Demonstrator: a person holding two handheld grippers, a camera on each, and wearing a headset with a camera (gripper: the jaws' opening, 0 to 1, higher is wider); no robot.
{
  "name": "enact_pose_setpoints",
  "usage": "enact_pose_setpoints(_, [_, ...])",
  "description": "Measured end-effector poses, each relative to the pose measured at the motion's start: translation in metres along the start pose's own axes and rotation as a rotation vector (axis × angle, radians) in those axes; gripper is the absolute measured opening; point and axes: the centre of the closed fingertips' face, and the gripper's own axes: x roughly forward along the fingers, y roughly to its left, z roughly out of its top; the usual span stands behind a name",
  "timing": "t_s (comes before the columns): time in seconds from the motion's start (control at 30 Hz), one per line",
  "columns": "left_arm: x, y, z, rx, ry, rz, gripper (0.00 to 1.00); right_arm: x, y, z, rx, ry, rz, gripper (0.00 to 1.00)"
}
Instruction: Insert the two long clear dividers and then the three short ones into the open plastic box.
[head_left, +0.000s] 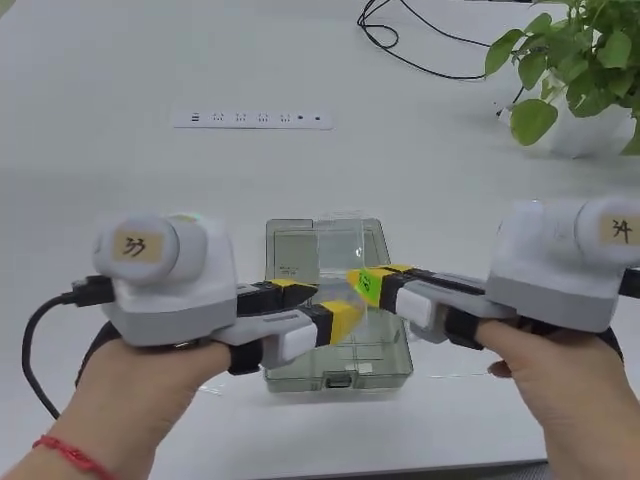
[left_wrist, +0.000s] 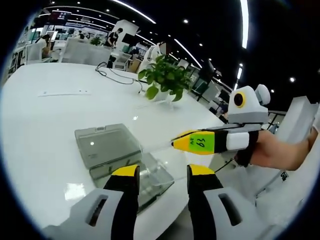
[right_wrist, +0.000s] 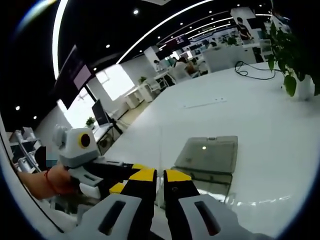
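The smoky clear plastic box (head_left: 372, 368) lies open on the white table, its lid (head_left: 292, 252) folded back on the far side. My right gripper (head_left: 362, 282) hovers over the box, shut on a thin clear divider (head_left: 340, 243) that stands upright from its tips. In the right gripper view the divider (right_wrist: 161, 145) is a faint sheet between the nearly closed jaws, above the box (right_wrist: 207, 156). My left gripper (head_left: 318, 302) is open with nothing in it, just left of the right one, over the box's (left_wrist: 109, 145) left side. The right gripper (left_wrist: 192, 142) crosses the left gripper view.
A white power strip (head_left: 252, 118) lies farther back on the table. A potted plant (head_left: 575, 70) stands at the back right, with a black cable (head_left: 410, 45) beside it. The table's near edge runs close below the box.
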Motion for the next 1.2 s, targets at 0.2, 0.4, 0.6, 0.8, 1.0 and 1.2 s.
enact_pose_setpoints(0.2, [-0.006,0.005,-0.006,0.035,0.011,-0.006,0.41,-0.001,-0.002,0.001,-0.011,0.006,-0.011,0.07])
enact_pose_setpoints(0.4, [-0.012,0.008,-0.011,0.082,0.022,-0.014,0.48,-0.001,-0.005,0.001,-0.023,0.015,-0.022,0.07])
enact_pose_setpoints(0.6, [-0.017,0.011,-0.015,0.138,0.032,-0.024,0.55,-0.002,-0.005,0.002,-0.020,0.026,-0.018,0.07])
enact_pose_setpoints(0.8, [-0.022,0.015,-0.017,0.185,0.033,-0.036,0.63,-0.003,-0.009,0.004,-0.012,0.044,-0.029,0.07])
enact_pose_setpoints(1.0, [-0.026,0.020,-0.021,0.269,0.046,-0.054,0.78,-0.003,-0.014,0.005,0.000,0.079,-0.051,0.07])
enact_pose_setpoints(1.2, [-0.030,0.024,-0.024,0.318,0.054,-0.075,0.89,-0.003,-0.021,0.004,0.021,0.125,-0.086,0.07])
